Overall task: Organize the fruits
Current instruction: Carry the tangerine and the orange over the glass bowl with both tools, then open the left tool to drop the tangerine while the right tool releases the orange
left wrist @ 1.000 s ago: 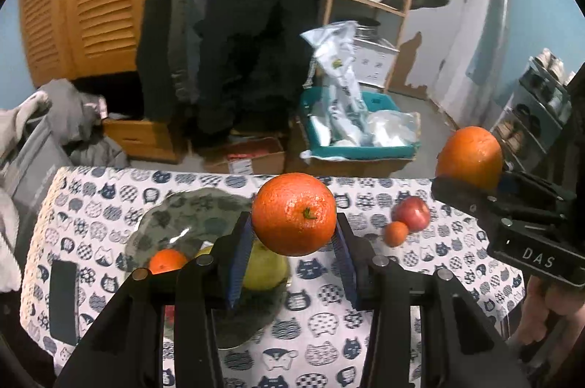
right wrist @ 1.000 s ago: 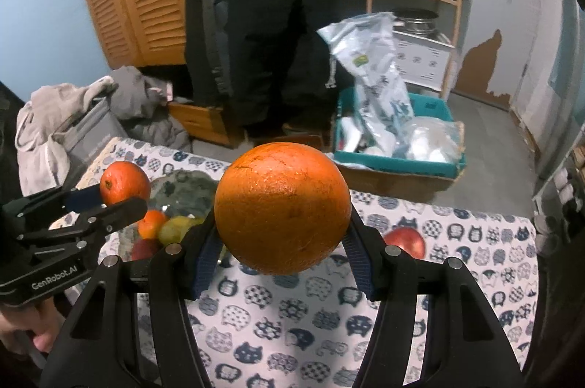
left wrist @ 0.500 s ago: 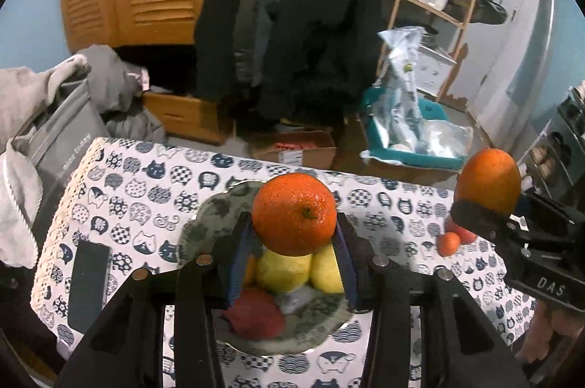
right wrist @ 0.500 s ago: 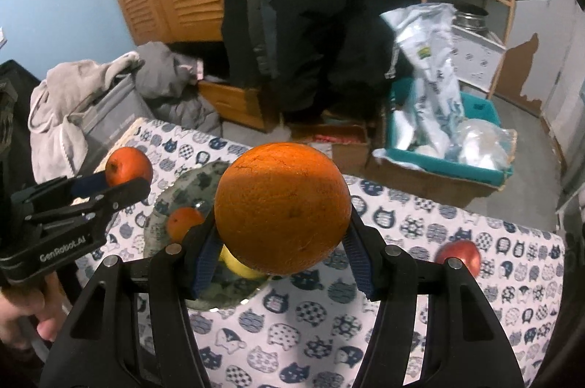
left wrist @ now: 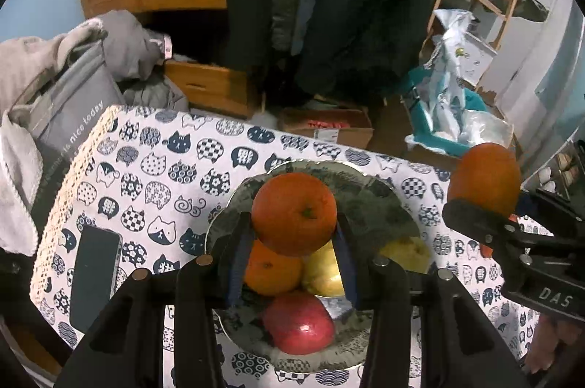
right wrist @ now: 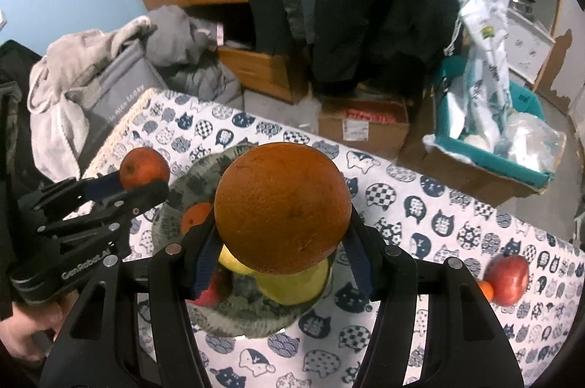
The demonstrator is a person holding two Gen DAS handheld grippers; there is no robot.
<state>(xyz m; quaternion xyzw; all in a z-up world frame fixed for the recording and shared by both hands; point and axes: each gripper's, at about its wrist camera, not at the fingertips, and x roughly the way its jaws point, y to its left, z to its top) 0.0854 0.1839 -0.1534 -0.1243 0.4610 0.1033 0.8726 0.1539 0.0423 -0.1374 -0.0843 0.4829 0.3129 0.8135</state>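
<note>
Left wrist view: my left tool (left wrist: 294,242) is clenched on a small orange (left wrist: 294,213) above the plate (left wrist: 369,201), where an orange, yellow fruits and a red apple (left wrist: 299,324) lie. I should lower into bare plate before letting go.

Right wrist view: my right tool (right wrist: 281,242) grips a big orange (right wrist: 282,207) over the plate's near side; a second apple (right wrist: 508,274) waits on the bench (right wrist: 420,205).
</note>
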